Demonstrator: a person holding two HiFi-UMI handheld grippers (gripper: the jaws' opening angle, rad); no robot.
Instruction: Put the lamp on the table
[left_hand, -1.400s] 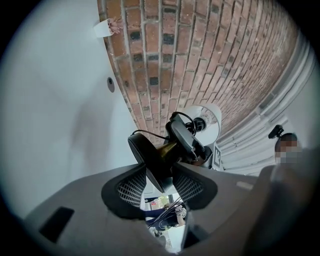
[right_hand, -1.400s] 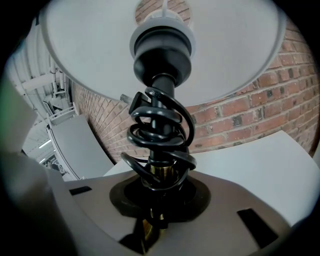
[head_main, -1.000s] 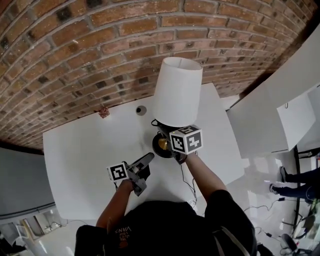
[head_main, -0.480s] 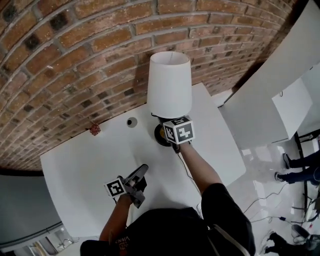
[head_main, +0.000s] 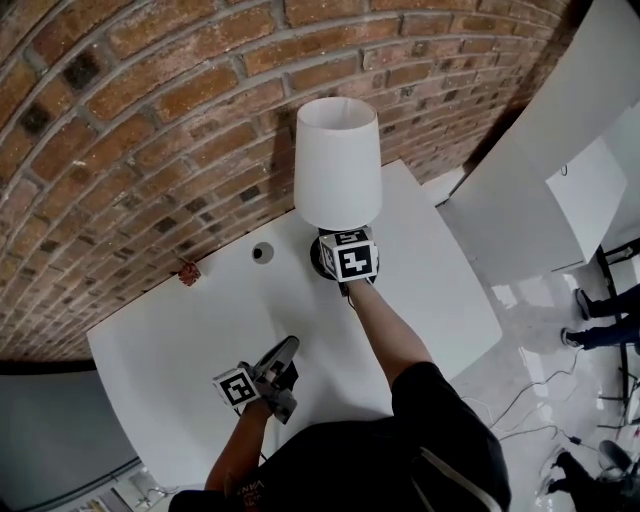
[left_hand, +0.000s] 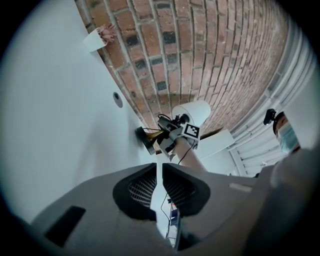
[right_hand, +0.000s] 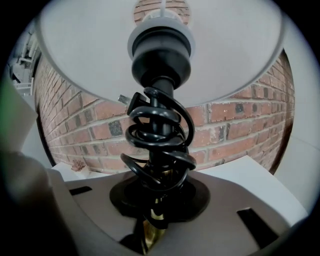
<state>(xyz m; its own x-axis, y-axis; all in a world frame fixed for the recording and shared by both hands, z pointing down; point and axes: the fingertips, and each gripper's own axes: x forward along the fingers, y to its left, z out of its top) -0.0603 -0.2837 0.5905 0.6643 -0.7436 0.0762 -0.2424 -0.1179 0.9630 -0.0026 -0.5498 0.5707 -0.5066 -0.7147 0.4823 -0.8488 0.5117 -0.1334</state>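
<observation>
A white desk (head_main: 180, 340) is sitting with its back edge against a red brick wall (head_main: 150, 120), and the lamp (head_main: 337, 165) is standing upright on it, near that back edge and towards the desk's right end. In the left gripper view its black base (left_hand: 143, 140) is meeting the desk top. The white shade (right_hand: 90, 55) is rising in front of the bricks, and a black cord (right_hand: 157, 140) is coiling round the stem below the socket.

The right hand-held gripper (head_main: 335, 265) is reaching in from the near side and clamping the brass stem (right_hand: 152, 220) just above the base, jaws closed on it.

The left hand-held gripper (head_main: 285, 350) is hovering over bare desk nearer the front edge, well apart from the lamp. Its jaws have just been closing and are showing only a thin slit (left_hand: 159, 167) with nothing between them.

A small round hole (head_main: 262, 252) is showing in the desk left of the base. Further left, by the wall, a little white pot (left_hand: 100, 36) with a pinkish plant is sitting on the desk.

To the right of the desk, white panels (head_main: 540, 150) are leaning across the view. Below them a glossy pale floor (head_main: 530, 340) is reflecting light, with thin cables trailing over it, and a person's legs (head_main: 605, 320) are showing at the right edge.
</observation>
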